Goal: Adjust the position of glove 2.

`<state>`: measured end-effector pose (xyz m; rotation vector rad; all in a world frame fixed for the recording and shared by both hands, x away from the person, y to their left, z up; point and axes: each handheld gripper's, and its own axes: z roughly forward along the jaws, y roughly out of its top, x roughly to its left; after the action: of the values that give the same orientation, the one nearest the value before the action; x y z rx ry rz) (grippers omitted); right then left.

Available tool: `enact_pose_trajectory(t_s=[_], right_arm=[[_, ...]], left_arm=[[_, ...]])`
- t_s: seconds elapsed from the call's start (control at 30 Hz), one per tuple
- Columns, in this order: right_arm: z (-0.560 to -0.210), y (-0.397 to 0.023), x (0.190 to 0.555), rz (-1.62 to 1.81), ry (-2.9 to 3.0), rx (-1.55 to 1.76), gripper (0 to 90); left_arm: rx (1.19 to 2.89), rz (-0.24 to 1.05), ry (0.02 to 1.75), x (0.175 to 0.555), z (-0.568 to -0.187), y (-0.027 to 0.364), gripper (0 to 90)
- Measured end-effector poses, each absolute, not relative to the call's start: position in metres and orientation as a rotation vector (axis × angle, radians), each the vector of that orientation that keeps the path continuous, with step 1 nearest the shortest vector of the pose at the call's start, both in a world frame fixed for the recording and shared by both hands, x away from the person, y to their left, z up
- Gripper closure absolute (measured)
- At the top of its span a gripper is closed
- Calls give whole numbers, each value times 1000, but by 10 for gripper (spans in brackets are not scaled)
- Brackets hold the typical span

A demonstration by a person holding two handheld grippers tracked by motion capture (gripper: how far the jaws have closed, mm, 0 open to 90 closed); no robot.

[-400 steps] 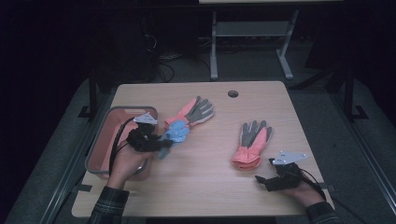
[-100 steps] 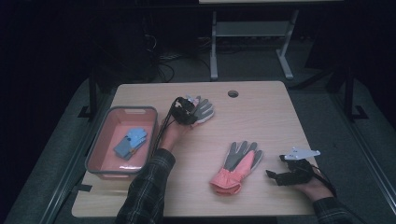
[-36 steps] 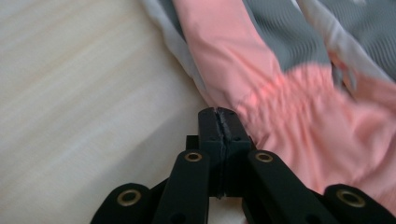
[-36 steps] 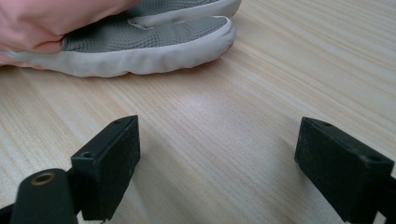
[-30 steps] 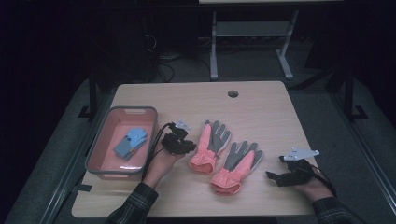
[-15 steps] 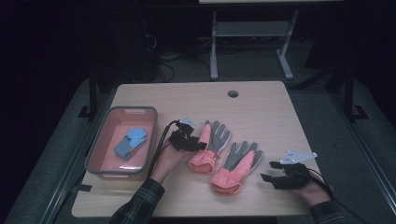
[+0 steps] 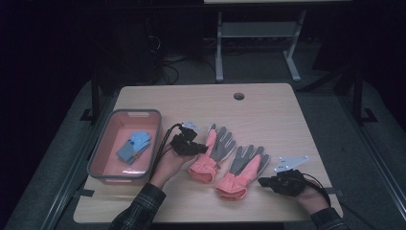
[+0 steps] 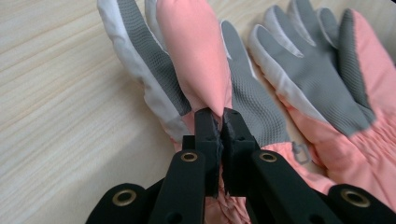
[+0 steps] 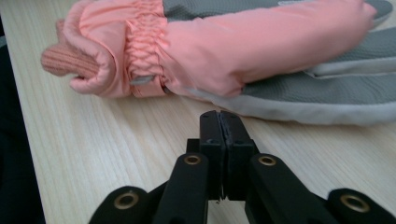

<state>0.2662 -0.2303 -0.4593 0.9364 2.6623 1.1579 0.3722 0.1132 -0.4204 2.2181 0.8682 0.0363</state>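
Two pink and grey gloves lie side by side, palms up, mid-table. My left gripper [image 7: 205,149] sits at the left glove [image 7: 219,149], by its thumb. Its jaws [image 8: 219,116] have just been closing and now stand together, pinching the narrow end of that pink thumb [image 8: 196,60] at their tips. The right glove [image 7: 246,167] [image 8: 322,84] lies just beyond. My right gripper [image 7: 263,181] rests near the front edge, by that glove's cuff. Its jaws [image 9: 219,117] have also just been closing and meet with nothing between them, a short gap from the glove [image 9: 261,51].
A pink bin [image 7: 98,158] stands at the table's left and holds a folded blue item [image 7: 134,146]. A cable hole [image 7: 238,96] sits near the far edge. Bare wood [image 7: 277,124] spreads behind and to the right of the gloves. A metal stand and cables lie on the dark floor beyond.
The left hand dragged the far glove down beside the other one, then stayed put. The right gripper has slid left toward the glove's cuff. The blue item now lies in the bin.
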Motion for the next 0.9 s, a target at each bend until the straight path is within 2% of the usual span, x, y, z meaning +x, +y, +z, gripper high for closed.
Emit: enact_pose_trajectory(t_s=[0.3, 0.9], right_arm=[[-460, -215, 275, 1173, 2666, 939, 900], [-458, -194, 282, 1182, 2667, 929, 900]], left_arm=[[2223, 75, 848, 363, -407, 115, 862], [2213, 54, 719, 343, -387, 80, 853]])
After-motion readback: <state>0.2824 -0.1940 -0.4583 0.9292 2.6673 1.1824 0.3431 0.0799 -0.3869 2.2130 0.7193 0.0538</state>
